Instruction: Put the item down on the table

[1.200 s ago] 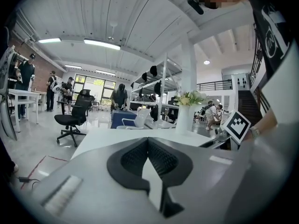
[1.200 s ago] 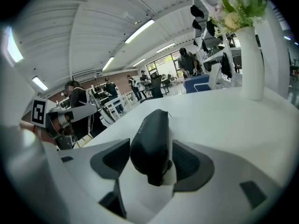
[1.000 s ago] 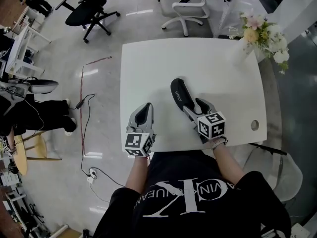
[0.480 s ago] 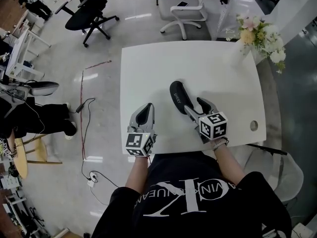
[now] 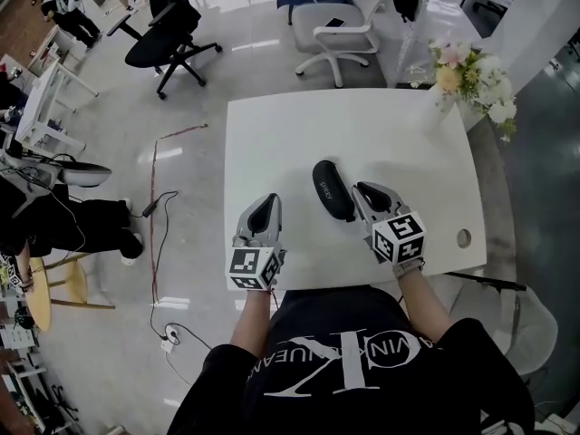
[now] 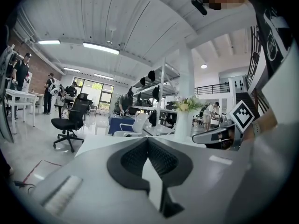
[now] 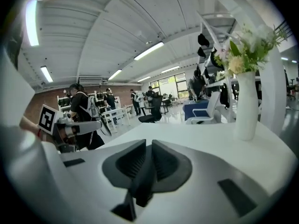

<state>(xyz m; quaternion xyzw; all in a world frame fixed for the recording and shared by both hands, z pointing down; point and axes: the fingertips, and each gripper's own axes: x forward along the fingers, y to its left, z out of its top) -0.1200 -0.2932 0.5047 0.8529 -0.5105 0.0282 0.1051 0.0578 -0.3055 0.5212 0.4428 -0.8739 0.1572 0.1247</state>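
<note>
- Black oblong item [image 5: 333,189]: lying flat on the white table [image 5: 272,125], in its near half, roughly midway between the side edges; bare top all round it.
- My right gripper [image 5: 365,191]: just to the right of the item's near end; whether it touches the item I cannot tell; fingers have just been closing and now stand pressed together with nothing between them.
- My left gripper [image 5: 266,204]: at the table's near-left, close to the left edge and well apart from the item; fingertips together, empty.
- Cable hole [image 5: 464,238]: near the right front corner, beyond my right gripper.
- Vase of flowers [image 5: 467,75]: at the far right corner; the far-left stretch of the top is open.
- White chair [image 5: 331,25]: on the floor past the far edge.
</note>
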